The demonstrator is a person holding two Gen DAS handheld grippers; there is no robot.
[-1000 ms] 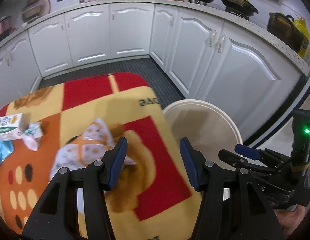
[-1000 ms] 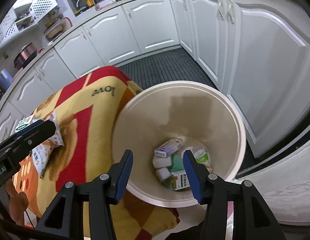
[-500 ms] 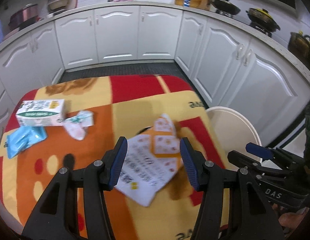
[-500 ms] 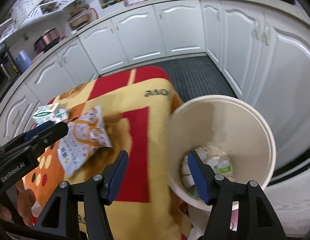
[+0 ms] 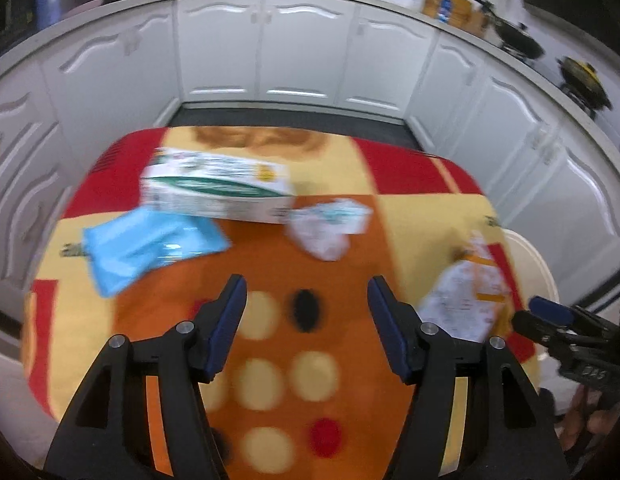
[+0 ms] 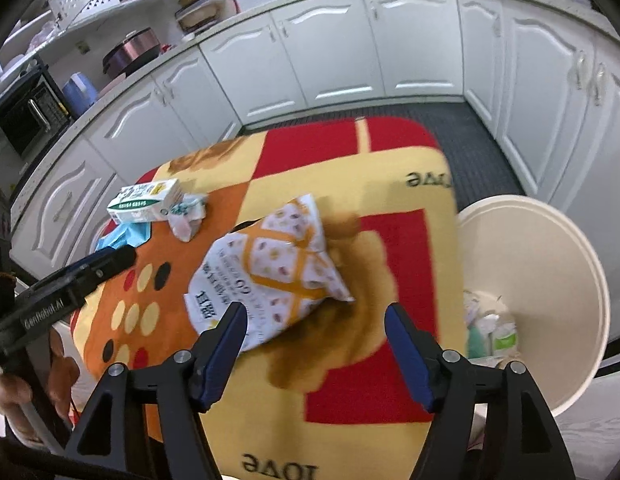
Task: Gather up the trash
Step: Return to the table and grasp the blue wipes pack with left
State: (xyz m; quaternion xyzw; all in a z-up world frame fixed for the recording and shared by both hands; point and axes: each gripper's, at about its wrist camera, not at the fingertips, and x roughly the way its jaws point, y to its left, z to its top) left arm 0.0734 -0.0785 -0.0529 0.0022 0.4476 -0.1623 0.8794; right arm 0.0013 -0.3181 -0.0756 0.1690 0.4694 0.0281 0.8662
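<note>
A white and orange snack bag (image 6: 269, 268) lies on the patterned table cover (image 6: 390, 248), just ahead of my open, empty right gripper (image 6: 316, 334); it also shows in the left wrist view (image 5: 466, 300). A green and white carton (image 5: 217, 190), a blue wrapper (image 5: 149, 246) and a crumpled white wrapper (image 5: 326, 226) lie further ahead of my open, empty left gripper (image 5: 307, 322). The carton (image 6: 145, 200) and crumpled wrapper (image 6: 187, 216) show in the right wrist view too. The cream trash bin (image 6: 550, 280) stands at the table's right and holds several pieces of trash.
White kitchen cabinets (image 6: 338, 52) run around the table on the far side and both sides. A dark floor mat (image 6: 470, 132) lies between table and cabinets. The left gripper's body (image 6: 61, 284) reaches in from the left of the right wrist view.
Both grippers have swung left, away from the bin and over the table. The left now faces the carton and wrappers; the right now faces the snack bag. Both stay open.
</note>
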